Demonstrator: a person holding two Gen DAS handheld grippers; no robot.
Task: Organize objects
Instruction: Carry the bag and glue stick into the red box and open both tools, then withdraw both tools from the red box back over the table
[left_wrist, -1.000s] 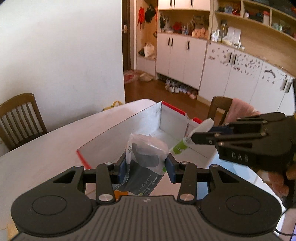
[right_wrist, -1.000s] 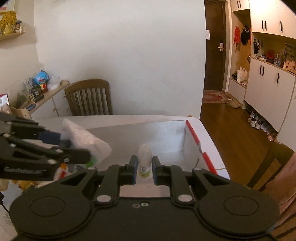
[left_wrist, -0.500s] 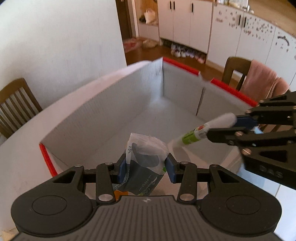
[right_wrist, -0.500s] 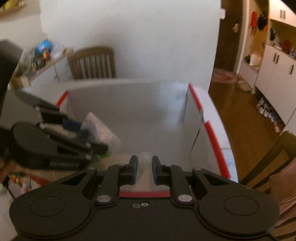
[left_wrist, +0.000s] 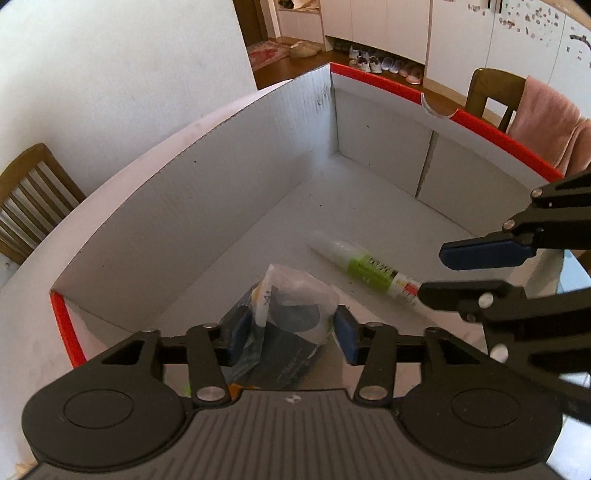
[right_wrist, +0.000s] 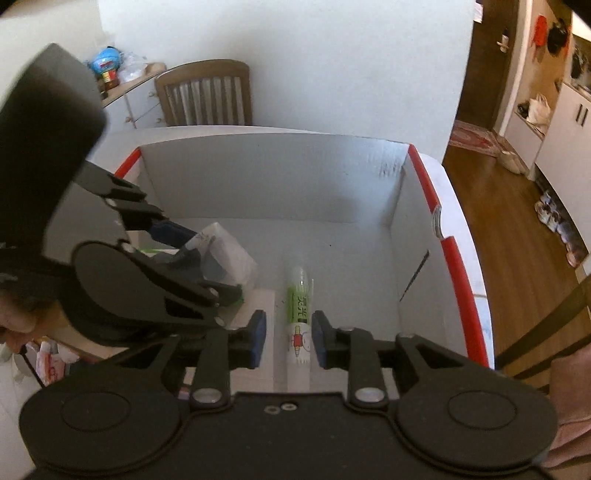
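A white box with red rims (left_wrist: 484, 127) stands on the table. A white and green tube (left_wrist: 364, 267) lies on the box floor; it also shows in the right wrist view (right_wrist: 298, 310). My right gripper (right_wrist: 288, 338) is open, its jaws apart on either side of the tube without touching it; it also shows in the left wrist view (left_wrist: 448, 271). My left gripper (left_wrist: 291, 332) hangs low inside the box with its jaws parted around a clear plastic bag with dark contents (left_wrist: 291, 310), which also shows in the right wrist view (right_wrist: 229, 258). The bag rests loosely between the pads.
A wooden chair (left_wrist: 27, 195) stands at the left and another with a pink cloth (left_wrist: 546, 118) behind the box. The box's far wall (right_wrist: 273, 177) and right wall (right_wrist: 417, 236) enclose the space. Wooden floor (right_wrist: 517, 206) lies to the right.
Both grippers dropped down into the box. The right gripper opened and let go of the tube, which now lies on the box floor. The left jaws have widened around the bag.
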